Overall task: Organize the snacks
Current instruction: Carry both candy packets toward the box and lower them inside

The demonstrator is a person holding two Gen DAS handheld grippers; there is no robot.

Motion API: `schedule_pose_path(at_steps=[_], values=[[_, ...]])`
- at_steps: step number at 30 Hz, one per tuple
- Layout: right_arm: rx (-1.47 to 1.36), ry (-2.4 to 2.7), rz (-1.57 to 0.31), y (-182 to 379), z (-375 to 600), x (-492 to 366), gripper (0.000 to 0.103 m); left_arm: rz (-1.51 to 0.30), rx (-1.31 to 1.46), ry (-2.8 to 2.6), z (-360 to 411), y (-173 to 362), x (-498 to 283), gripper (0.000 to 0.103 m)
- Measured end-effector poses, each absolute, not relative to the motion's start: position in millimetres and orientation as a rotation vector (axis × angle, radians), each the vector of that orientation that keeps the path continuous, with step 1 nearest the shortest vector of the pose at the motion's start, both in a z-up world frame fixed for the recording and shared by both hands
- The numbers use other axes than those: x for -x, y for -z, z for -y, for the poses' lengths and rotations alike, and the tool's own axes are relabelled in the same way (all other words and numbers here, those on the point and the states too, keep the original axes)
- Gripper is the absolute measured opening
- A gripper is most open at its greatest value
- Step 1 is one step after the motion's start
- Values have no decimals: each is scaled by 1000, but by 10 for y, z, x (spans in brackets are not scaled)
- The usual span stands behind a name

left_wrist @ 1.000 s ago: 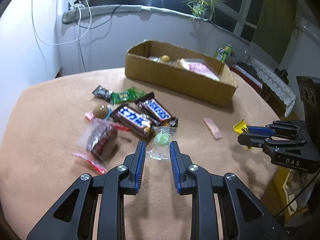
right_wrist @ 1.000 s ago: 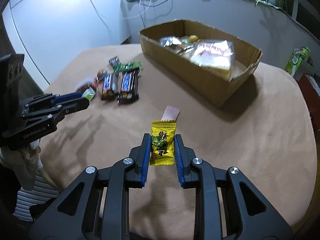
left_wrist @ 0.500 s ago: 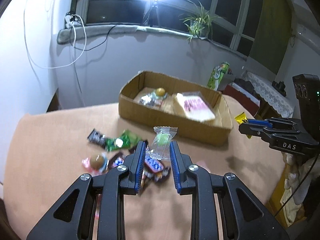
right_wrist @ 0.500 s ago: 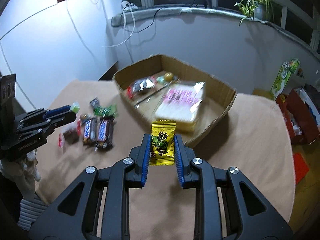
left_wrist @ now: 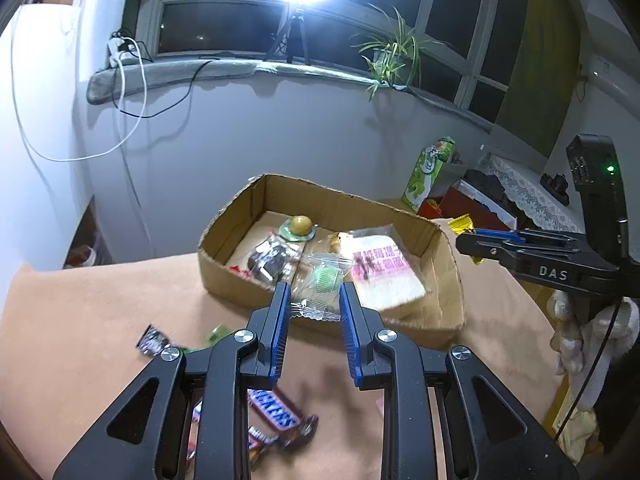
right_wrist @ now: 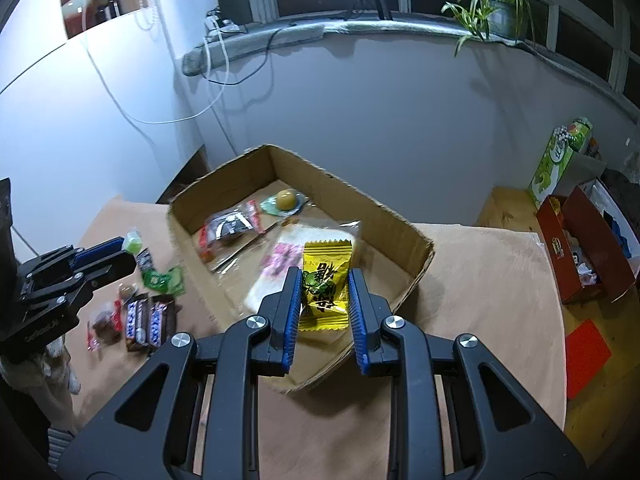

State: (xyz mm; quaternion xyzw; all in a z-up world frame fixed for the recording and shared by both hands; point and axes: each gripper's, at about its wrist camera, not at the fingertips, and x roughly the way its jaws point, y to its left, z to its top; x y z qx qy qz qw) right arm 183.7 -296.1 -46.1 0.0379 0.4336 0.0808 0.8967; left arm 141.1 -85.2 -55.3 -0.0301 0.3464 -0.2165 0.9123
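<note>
Two grippers each carry a sweet above the table (left_wrist: 80, 320). In the left wrist view, the left gripper (left_wrist: 314, 300), low in the middle of the frame, has its blue pads nearly together, pinching a clear packet (left_wrist: 320, 286) with a green candy inside. The packet sits in front of the near wall of the box (left_wrist: 240, 284), which fills the centre of the frame. The right gripper (left_wrist: 468, 236) enters from the right edge, clamped on a yellow sweet (left_wrist: 460, 224) beside the box's right corner.

In the right wrist view, the right gripper (right_wrist: 324, 292) is closed to a narrow gap on the yellow sweet (right_wrist: 326, 280), held upright over the near right part of the box (right_wrist: 400, 240). Inside the box lie a pink-printed bag (right_wrist: 276, 268), a dark wrapped snack (right_wrist: 228, 228) and a round yellow sweet (right_wrist: 286, 199) at the far end. At the left of that frame, chocolate bars (right_wrist: 146, 320), a green wrapper (right_wrist: 162, 279) and other small sweets lie on the table (right_wrist: 480, 280), below the left gripper (right_wrist: 120, 252).
</note>
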Motion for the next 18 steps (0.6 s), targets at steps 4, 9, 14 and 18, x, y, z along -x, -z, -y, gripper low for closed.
schedule_pose_path(at_steps=[4,9,14,18], values=[[-90,-148,-918,540,3052,-1982,24,-728,64,451,936,584,-1548,23],[-91,-136,-937,616,3117,-2118,24,-748,53,452,1041,641,-1706,23],[-86,-139,-956,694,3133,-2228,24,-768,45,448,1098,705,-1810,23],[-84,-141,-967,748,3127,-2282,24,-784,38,447,1142,756,-1865,23]])
